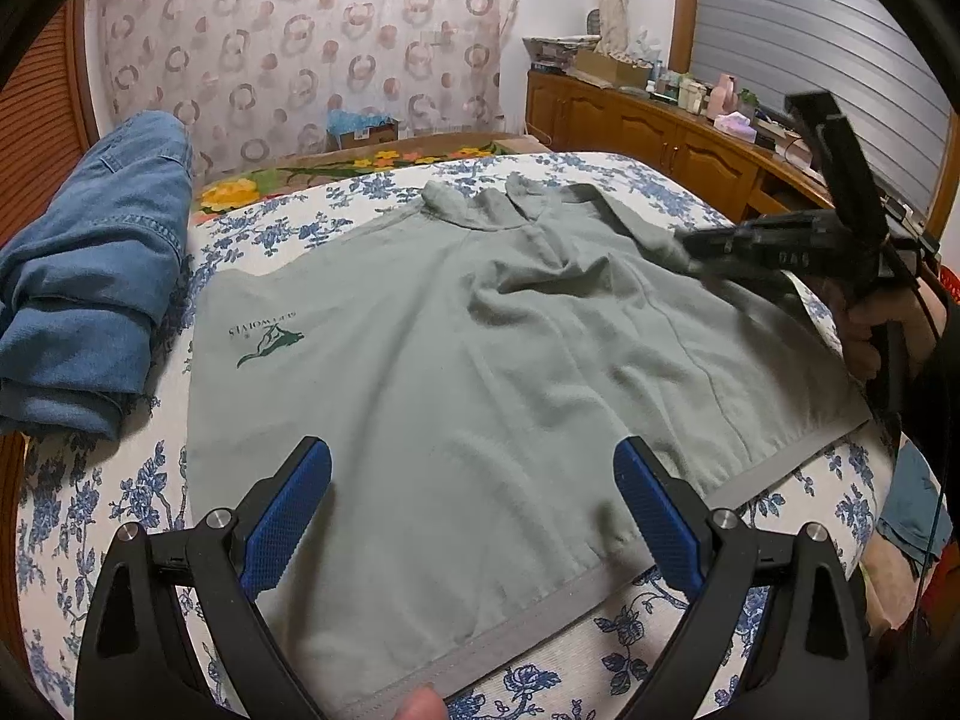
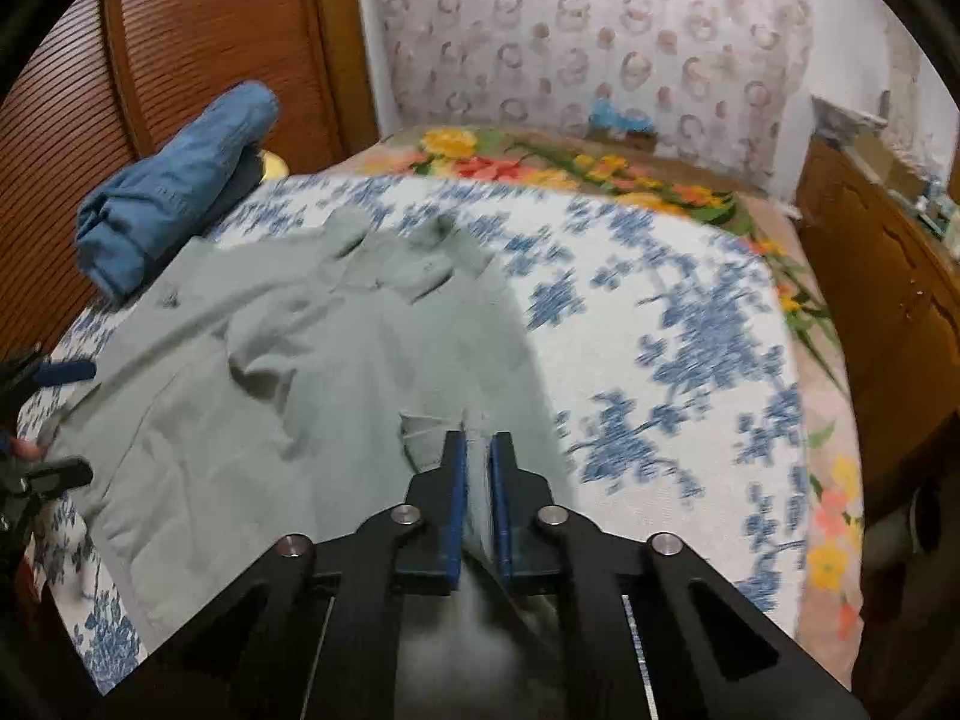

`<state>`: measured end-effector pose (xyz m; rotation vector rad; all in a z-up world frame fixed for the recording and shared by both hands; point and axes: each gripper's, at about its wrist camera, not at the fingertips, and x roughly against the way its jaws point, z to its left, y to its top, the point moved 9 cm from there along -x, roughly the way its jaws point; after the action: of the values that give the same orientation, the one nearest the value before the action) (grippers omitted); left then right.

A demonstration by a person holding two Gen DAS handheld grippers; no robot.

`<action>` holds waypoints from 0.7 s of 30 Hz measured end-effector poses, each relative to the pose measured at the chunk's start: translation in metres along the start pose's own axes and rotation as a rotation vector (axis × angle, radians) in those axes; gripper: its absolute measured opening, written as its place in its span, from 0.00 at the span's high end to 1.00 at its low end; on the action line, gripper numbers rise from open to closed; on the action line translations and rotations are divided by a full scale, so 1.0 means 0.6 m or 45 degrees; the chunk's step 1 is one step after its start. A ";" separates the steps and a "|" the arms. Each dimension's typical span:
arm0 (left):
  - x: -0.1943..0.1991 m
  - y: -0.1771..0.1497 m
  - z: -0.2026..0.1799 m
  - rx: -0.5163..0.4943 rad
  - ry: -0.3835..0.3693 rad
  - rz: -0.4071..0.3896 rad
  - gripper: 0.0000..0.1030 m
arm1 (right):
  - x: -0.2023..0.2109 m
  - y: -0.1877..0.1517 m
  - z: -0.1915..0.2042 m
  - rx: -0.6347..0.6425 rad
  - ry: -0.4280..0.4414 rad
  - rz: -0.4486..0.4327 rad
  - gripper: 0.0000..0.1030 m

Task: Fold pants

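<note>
Grey-green pants (image 1: pixel 480 360) lie spread on the bed with a dark logo (image 1: pixel 264 342) near the left side and the waistband (image 1: pixel 540 618) toward me. They also show in the right wrist view (image 2: pixel 270 396). My left gripper (image 1: pixel 474 480) is open, with its blue pads over the pants near the waistband. My right gripper (image 2: pixel 477 462) is shut on a fold of the pants' edge and lifts it; it shows in the left wrist view (image 1: pixel 690 249) at the right, blurred.
Folded blue jeans (image 1: pixel 102 276) lie at the bed's left edge, also seen in the right wrist view (image 2: pixel 174 192). The bed has a blue floral cover (image 2: pixel 690 330). A wooden cabinet (image 1: pixel 660 138) with clutter stands to the right. A slatted wooden door (image 2: pixel 180 42) is at the left.
</note>
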<state>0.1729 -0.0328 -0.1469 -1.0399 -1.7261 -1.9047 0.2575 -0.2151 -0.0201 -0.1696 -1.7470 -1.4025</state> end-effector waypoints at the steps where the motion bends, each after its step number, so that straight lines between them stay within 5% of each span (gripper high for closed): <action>1: -0.002 -0.001 0.000 0.000 0.001 0.001 0.07 | 0.002 0.005 -0.011 -0.027 -0.012 -0.021 0.94; 9: 0.000 -0.005 0.005 0.016 0.001 0.000 0.07 | 0.008 0.025 -0.137 -0.257 -0.245 -0.116 0.95; 15: 0.000 -0.005 0.014 0.033 -0.001 -0.004 0.07 | -0.010 -0.002 -0.204 -0.493 -0.239 -0.052 0.92; 21: 0.009 -0.013 0.039 0.072 0.014 -0.009 0.07 | 0.026 -0.001 -0.183 -0.413 -0.275 -0.099 0.88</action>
<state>0.1700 -0.0079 -0.1489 -1.0026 -1.7690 -1.8511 0.3057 -0.3146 -0.0110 -0.4469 -1.7000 -1.7752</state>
